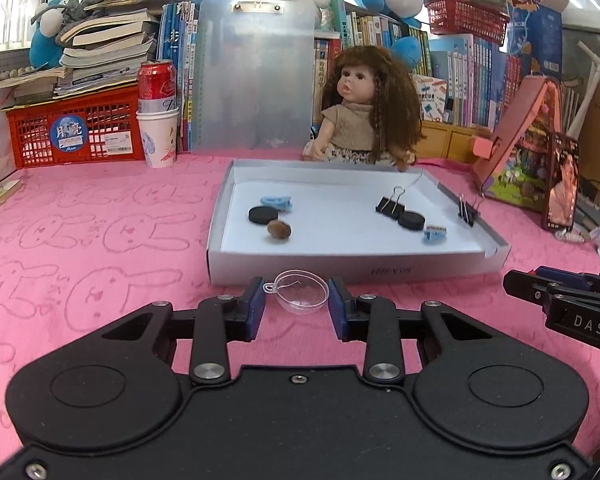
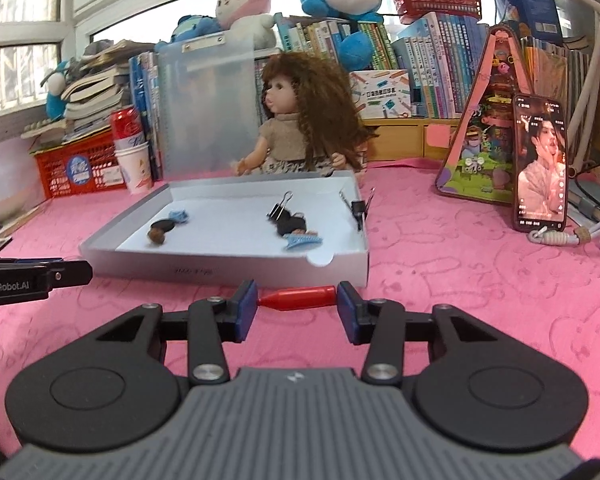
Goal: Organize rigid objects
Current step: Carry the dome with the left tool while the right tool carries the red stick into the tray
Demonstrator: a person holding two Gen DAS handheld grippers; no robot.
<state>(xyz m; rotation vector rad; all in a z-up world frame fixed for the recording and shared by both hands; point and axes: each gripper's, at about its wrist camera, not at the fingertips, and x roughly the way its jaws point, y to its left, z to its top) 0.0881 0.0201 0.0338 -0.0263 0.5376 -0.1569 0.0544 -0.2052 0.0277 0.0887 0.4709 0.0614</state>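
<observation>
A: Where's the left gripper (image 1: 297,305)?

B: Just in front of the white tray (image 1: 380,266), clamped on a clear plastic half-shell (image 1: 300,292). Both blue pads touch its rim.

A: And the right gripper (image 2: 296,310)?

B: Closed on a red cap-shaped piece (image 2: 298,298), held lengthwise between the pads, near the tray's front wall above the pink table (image 2: 460,280).

A: What's in the tray?

B: 2 black discs (image 1: 263,215), 2 blue pieces (image 1: 276,202), a brown lump (image 1: 279,230), and a binder clip (image 1: 391,205); another binder clip sits on the right wall.
</observation>
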